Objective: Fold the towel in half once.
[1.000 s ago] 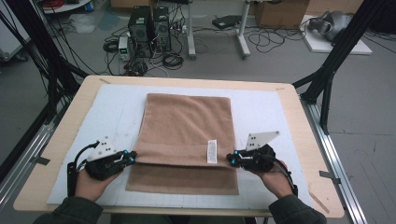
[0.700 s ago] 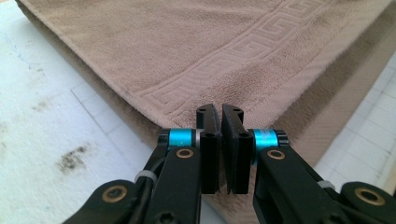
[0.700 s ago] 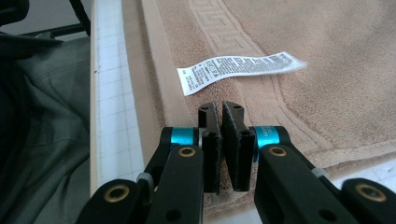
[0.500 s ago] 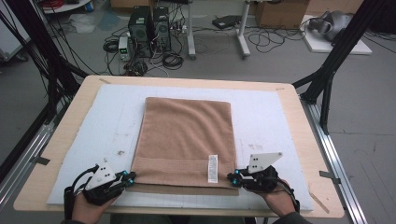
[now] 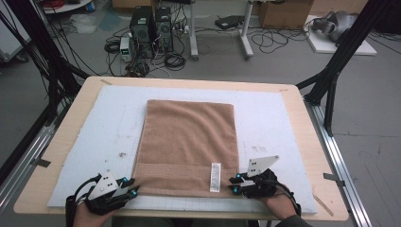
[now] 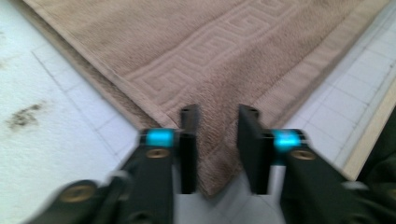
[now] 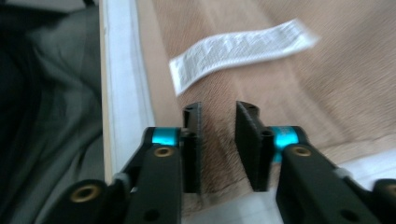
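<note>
1. A light brown terry towel lies flat on the pale blue-white gridded mat that covers the wooden table. Its near hem rests close to the mat's front edge, right in front of you.

2. Your left gripper sits at the towel's near left corner, and your right gripper at its near right corner.

3. Both pairs of jaws have just been opening. They now stand parted, with a corner of towel lying slack between them and the pads not pressing on it.

4. By the look of it, the towel has been spread out and let go. Any folding or smoothing is not yet done.

5. The left gripper view shows a raised key-pattern border woven across the corner, and a dark smudge on the mat.

6. The right gripper view shows the white printed care label up close, lying on the cloth beyond the jaws.

7. The high view alone gives the towel's whole outline, plus computer towers on the floor beyond.
</note>
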### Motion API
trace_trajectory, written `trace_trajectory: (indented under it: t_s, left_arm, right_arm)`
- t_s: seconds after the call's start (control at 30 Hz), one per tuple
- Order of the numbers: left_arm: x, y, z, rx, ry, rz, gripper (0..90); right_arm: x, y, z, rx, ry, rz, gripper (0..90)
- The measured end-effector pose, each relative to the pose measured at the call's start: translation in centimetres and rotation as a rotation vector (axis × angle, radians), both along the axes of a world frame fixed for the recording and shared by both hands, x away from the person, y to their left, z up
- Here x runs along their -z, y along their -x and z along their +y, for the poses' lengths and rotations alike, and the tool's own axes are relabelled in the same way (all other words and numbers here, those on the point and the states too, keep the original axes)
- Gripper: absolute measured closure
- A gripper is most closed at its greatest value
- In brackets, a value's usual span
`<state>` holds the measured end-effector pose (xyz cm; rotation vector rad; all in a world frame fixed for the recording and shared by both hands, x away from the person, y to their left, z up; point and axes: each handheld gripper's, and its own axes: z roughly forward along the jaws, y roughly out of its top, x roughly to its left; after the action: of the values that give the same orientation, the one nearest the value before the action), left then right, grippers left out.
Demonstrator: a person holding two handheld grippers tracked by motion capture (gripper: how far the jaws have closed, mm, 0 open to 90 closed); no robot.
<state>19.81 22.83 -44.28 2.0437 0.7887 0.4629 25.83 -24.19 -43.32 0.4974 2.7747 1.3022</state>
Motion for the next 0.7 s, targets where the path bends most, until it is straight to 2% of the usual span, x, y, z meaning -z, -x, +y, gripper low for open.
trace_trajectory:
  t_s: [0.03,0.1,0.17,0.2,0.27,0.33,0.37,0.4,0.43,0.5,0.57,0.7]
  left_arm:
    - [-0.2,-0.1,0.1,-0.007,0.002,-0.006,60.4]
    - [-0.5,-0.5,0.2,-0.019,0.025,-0.001,52.2]
    - [-0.7,-1.0,0.1,-0.027,0.03,-0.012,50.8]
    - [-0.7,-1.3,0.1,-0.028,0.034,-0.012,51.3]
    - [-0.5,-1.8,0.0,-0.027,0.027,-0.009,59.0]
    - [0.0,-2.3,-0.1,-0.034,0.003,0.017,67.5]
    - [0.2,-2.5,-0.1,-0.034,-0.009,0.033,68.0]
    - [0.4,-2.6,-0.1,-0.039,-0.032,0.047,68.2]
    - [0.7,-2.6,-0.1,-0.046,-0.021,0.052,67.6]
    - [0.7,-2.6,0.1,-0.049,-0.01,0.055,67.2]
    - [0.7,-2.6,0.1,-0.061,-0.006,0.056,64.9]
    - [0.1,-2.9,0.4,-0.055,0.012,0.052,58.4]
  right_arm:
    - [-0.3,-0.1,-0.1,0.014,-0.01,-0.011,64.0]
    - [-0.7,-0.6,-0.2,0.044,-0.038,-0.021,61.3]
    - [-0.8,-1.4,-0.1,0.065,-0.04,-0.025,58.0]
    - [-0.8,-1.7,0.1,0.064,-0.038,-0.021,58.0]
    - [-0.7,-2.3,0.4,0.064,-0.032,-0.025,57.4]
    - [-0.3,-2.7,0.8,0.066,-0.005,-0.028,57.1]
    - [-0.1,-2.9,0.9,0.062,0.0,-0.023,56.8]
    - [0.1,-3.0,1.1,0.06,0.005,-0.016,56.8]
    - [0.3,-3.1,1.2,0.06,0.027,-0.018,56.2]
    - [0.8,-3.1,1.4,0.06,0.038,-0.009,55.9]
    - [1.0,-3.2,1.3,0.063,0.027,-0.001,55.6]
    - [0.8,-3.3,1.4,0.08,0.002,0.0,50.1]
